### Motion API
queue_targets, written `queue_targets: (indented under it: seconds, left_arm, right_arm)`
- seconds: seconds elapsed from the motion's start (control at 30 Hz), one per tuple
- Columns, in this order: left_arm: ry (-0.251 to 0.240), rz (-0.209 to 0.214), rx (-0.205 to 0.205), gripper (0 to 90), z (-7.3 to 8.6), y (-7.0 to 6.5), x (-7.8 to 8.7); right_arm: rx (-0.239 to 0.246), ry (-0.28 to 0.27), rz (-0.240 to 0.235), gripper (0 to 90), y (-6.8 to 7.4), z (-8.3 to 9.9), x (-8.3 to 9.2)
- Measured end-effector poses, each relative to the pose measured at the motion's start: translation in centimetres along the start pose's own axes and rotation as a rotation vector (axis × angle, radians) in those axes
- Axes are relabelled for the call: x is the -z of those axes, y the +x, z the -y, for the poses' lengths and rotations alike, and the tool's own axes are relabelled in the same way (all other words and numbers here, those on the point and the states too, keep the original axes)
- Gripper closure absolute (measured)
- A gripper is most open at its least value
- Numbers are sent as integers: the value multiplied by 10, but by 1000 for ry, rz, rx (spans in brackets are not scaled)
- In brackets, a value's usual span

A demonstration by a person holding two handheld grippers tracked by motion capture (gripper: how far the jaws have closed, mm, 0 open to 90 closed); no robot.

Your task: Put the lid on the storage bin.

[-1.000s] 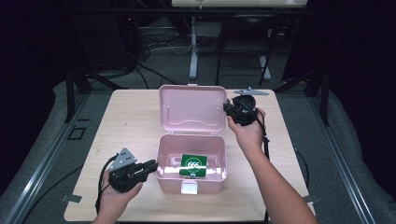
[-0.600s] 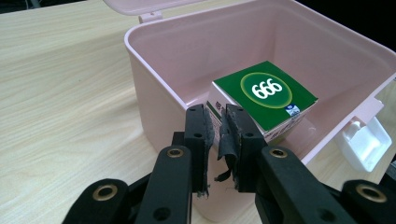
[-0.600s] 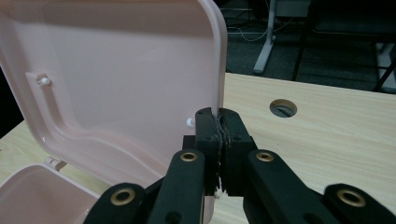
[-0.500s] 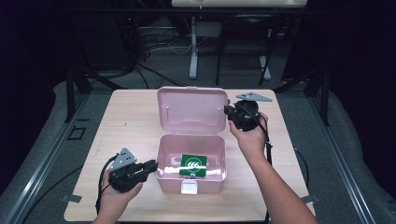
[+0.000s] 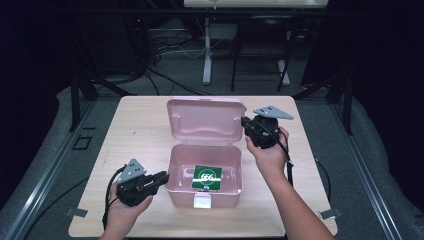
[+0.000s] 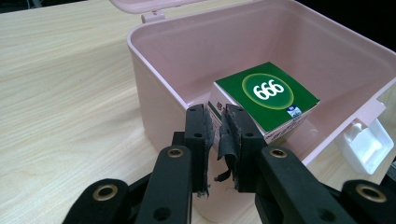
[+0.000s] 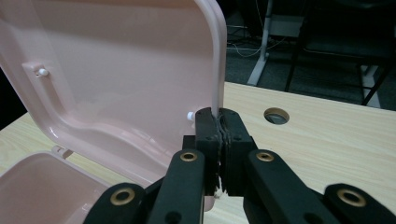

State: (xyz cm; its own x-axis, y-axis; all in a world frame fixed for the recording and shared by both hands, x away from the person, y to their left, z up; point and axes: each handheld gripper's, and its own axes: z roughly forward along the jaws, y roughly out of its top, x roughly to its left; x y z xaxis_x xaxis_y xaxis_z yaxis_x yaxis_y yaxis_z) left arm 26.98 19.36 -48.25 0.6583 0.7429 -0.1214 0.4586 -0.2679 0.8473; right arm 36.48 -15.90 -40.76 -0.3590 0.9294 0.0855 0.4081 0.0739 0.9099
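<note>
While the left gripper (image 5: 161,177) rests nearly closed, holding nothing, its fingertips (image 6: 201,122) sit just outside the left wall of the pink box (image 5: 176,172); the green carton (image 6: 264,96) lies just beyond them, inside. Farther right, the right gripper (image 5: 245,123) is clamped on the right edge of the raised lid (image 7: 215,65), which stands upright above its fingers. Lid work falls to the right hand; box base is nearer the left.
</note>
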Motion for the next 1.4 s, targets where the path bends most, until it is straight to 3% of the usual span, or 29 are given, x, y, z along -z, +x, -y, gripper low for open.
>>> queue_targets:
  seconds: [0.47, 0.73, 0.83, 1.07, 1.4]
  left_arm:
    - [8, 5, 1, 792, 1, -3, 2]
    - [15, 20, 11, 787, 0, -1, 3]
    - [7, 29, 25, 774, -1, 1, 2]
    - [-18, 7, 25, 693, -9, 5, 1]
    - [-64, -16, -1, 695, -38, 10, 7]
  right_arm:
    - [50, -64, 22, 876, 12, 14, 14]
    - [7, -93, -12, 864, 10, 23, 21]
    - [12, -98, -16, 863, 11, 24, 22]
    - [5, -106, -28, 863, 10, 27, 25]
    - [9, -108, -29, 863, 11, 30, 28]
